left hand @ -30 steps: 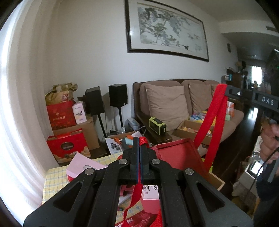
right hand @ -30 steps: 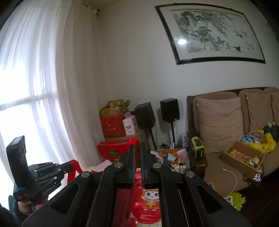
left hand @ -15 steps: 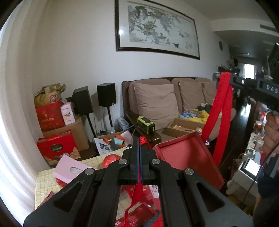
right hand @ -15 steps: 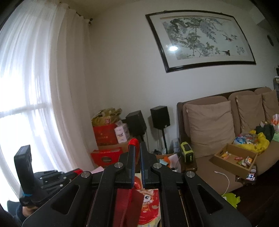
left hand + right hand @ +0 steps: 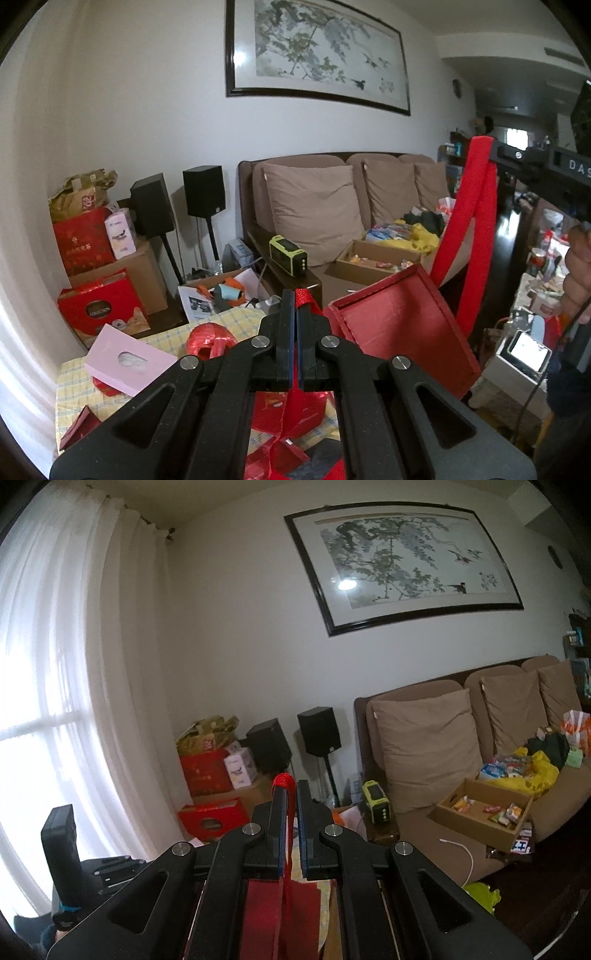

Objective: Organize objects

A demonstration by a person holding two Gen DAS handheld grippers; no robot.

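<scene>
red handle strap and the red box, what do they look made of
The red handle strap looks like woven fabric webbing, matte, draping in a soft loop. The red box looks like stiff board with a matte, faintly textured red lining; its flat walls hold their shape. Neither is certain.

The left gripper [image 5: 296, 301] points slightly downward, its jaws pressed together on a red strap [image 5: 303, 296]; the right gripper [image 5: 291, 788] sits nearly level, jaws likewise clamped on a red handle [image 5: 283, 780]; a hand [image 5: 577, 273] grips the right gripper's body from below.
</scene>
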